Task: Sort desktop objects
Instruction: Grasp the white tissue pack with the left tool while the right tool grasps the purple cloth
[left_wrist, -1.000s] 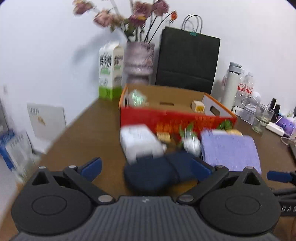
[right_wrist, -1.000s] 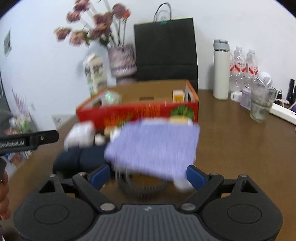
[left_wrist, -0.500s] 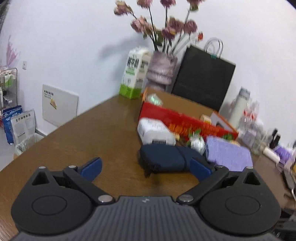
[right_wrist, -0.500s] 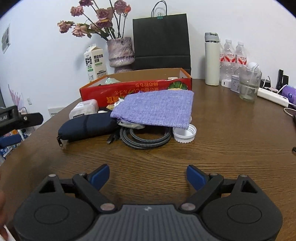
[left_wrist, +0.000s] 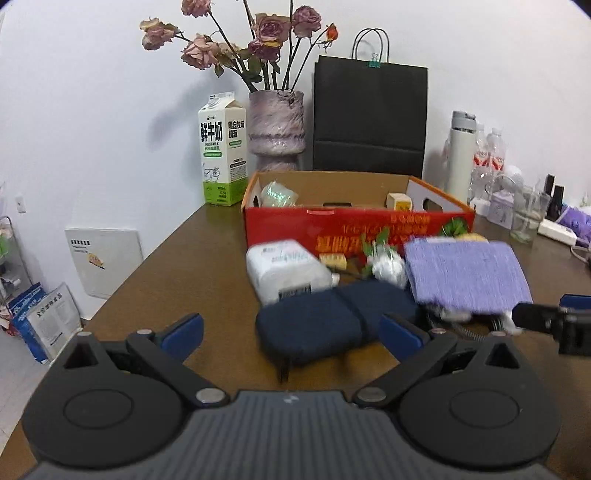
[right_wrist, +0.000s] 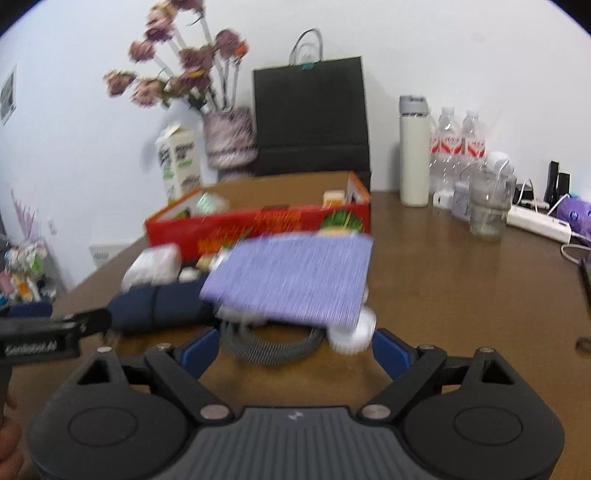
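A red cardboard box (left_wrist: 354, 225) stands open on the brown table, also in the right wrist view (right_wrist: 258, 229). In front of it lie a white packet (left_wrist: 284, 266), a navy pouch (left_wrist: 325, 325), a purple cloth (left_wrist: 465, 273) and small wrapped items. My left gripper (left_wrist: 291, 332) is open and empty, just short of the navy pouch. My right gripper (right_wrist: 295, 349) is open and empty, close to a coiled grey cable (right_wrist: 269, 343) and a white lid (right_wrist: 351, 336) under the purple cloth (right_wrist: 295, 280). The navy pouch (right_wrist: 162, 306) lies to its left.
A milk carton (left_wrist: 221, 155), a flower vase (left_wrist: 277, 129) and a black paper bag (left_wrist: 369, 118) stand behind the box. A white flask (right_wrist: 413, 155), water bottles (right_wrist: 458, 147), a glass (right_wrist: 487, 210) and a power strip (right_wrist: 539, 221) stand at the right.
Both grippers have moved forward toward the pile of objects, which now sits nearer in both views. The left view has swung back to face the box. Both stay open.
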